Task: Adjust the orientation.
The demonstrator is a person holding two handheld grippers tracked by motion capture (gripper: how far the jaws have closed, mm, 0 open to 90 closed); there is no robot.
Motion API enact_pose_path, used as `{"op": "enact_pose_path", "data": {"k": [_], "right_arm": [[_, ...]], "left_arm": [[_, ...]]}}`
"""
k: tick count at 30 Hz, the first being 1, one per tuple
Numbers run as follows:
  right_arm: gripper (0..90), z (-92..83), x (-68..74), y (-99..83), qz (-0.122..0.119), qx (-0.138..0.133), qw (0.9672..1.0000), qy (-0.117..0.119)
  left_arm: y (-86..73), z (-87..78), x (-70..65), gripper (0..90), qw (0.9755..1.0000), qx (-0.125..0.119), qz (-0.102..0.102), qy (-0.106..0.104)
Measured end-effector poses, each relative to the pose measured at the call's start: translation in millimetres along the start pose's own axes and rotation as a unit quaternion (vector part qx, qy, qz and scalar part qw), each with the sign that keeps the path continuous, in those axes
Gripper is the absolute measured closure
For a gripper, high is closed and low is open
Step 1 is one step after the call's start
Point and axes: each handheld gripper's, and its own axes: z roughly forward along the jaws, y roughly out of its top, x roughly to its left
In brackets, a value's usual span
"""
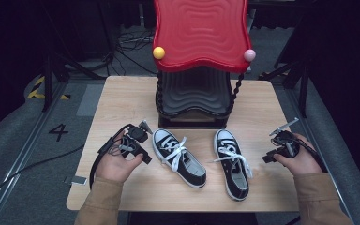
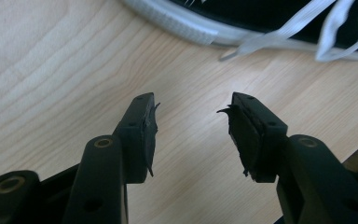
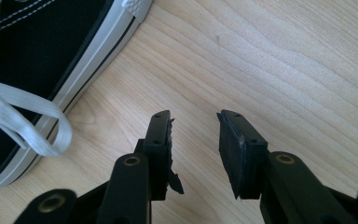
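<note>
Gripper [image 1: 146, 159] beside black-and-white sneaker [image 1: 178, 157]

Two black canvas sneakers with white laces and white rubber soles lie on the light wooden worktop [image 1: 122, 101], toes pointing away from you. The left sneaker [image 1: 178, 157] angles leftward; the right sneaker [image 1: 232, 164] lies straighter, well apart from it. Your left claw [image 1: 146, 158] sits just beside the left sneaker's toe. Your right claw [image 1: 268, 158] hovers near the right sneaker. Behind them stands a red wavy plastic chair [image 1: 200, 33].
</note>
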Motion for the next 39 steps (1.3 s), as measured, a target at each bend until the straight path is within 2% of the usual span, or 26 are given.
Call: {"op": "enact_pose_path", "data": {"k": [5,8,11,16,20,24,27,29,31,33,35,36,38,39], "right_arm": [[62.8,-2.2,-0.4,-5.6,0.005,-0.003,1.0,-0.005],[62.1,-2.9,-1.4,-9.2,0.011,-0.007,0.9999,-0.007],[61.8,-3.7,-1.9,-12.0,0.016,-0.009,0.9998,-0.006],[61.3,-3.0,-2.3,-17.3,0.02,-0.007,0.9998,-0.006],[60.4,-4.5,-4.3,-22.0,0.025,-0.01,0.9996,-0.008],[60.1,-4.4,-5.7,-24.9,0.033,-0.009,0.9994,-0.009],[60.1,-4.4,-6.4,-25.8,0.034,-0.009,0.9993,-0.008],[60.1,-4.1,-6.0,-25.3,0.034,-0.009,0.9994,-0.009],[60.0,-3.2,-5.4,-24.4,0.031,-0.008,0.9995,-0.007],[59.7,-2.2,-4.8,-23.6,0.03,-0.007,0.9995,-0.007],[59.7,-1.3,-4.7,-23.3,0.029,-0.007,0.9995,-0.005],[59.7,-1.0,-5.0,-23.3,0.029,-0.006,0.9995,-0.005],[59.5,-0.4,-5.5,-23.6,0.031,-0.005,0.9995,-0.006],[59.5,-0.4,-5.6,-23.7,0.032,-0.005,0.9995,-0.007]], "left_arm": [[9.3,-3.2,-10.9,53.5,0.9998,-0.01,0.018,-0.003],[14.6,-4.0,-18.7,53.9,0.9993,-0.002,0.036,-0.007],[20.2,-4.8,-26.8,53.9,0.9988,-0.004,0.048,-0.013],[30.0,-6.8,-38.8,53.6,0.9975,-0.01,0.068,-0.018],[36.4,-8.4,-51.0,53.4,0.9957,-0.015,0.086,-0.03],[42.4,-6.7,-64.9,52.9,0.9926,-0.01,0.115,-0.038],[44.5,-5.7,-73.7,53.3,0.9913,-0.01,0.125,-0.04],[45.5,-5.5,-79.0,53.7,0.9895,-0.017,0.135,-0.047],[46.8,-6.0,-84.7,54.6,0.9874,-0.018,0.146,-0.058],[47.9,-5.3,-91.4,55.5,0.9841,-0.02,0.161,-0.072],[49.0,-3.5,-96.2,60.1,0.9803,-0.022,0.17,-0.099],[50.3,-2.2,-98.9,61.9,0.9791,-0.022,0.174,-0.103],[52.3,1.0,-104.1,64.6,0.9791,-0.018,0.177,-0.098],[53.6,2.6,-106.5,65.0,0.9784,-0.016,0.181,-0.099]]}}
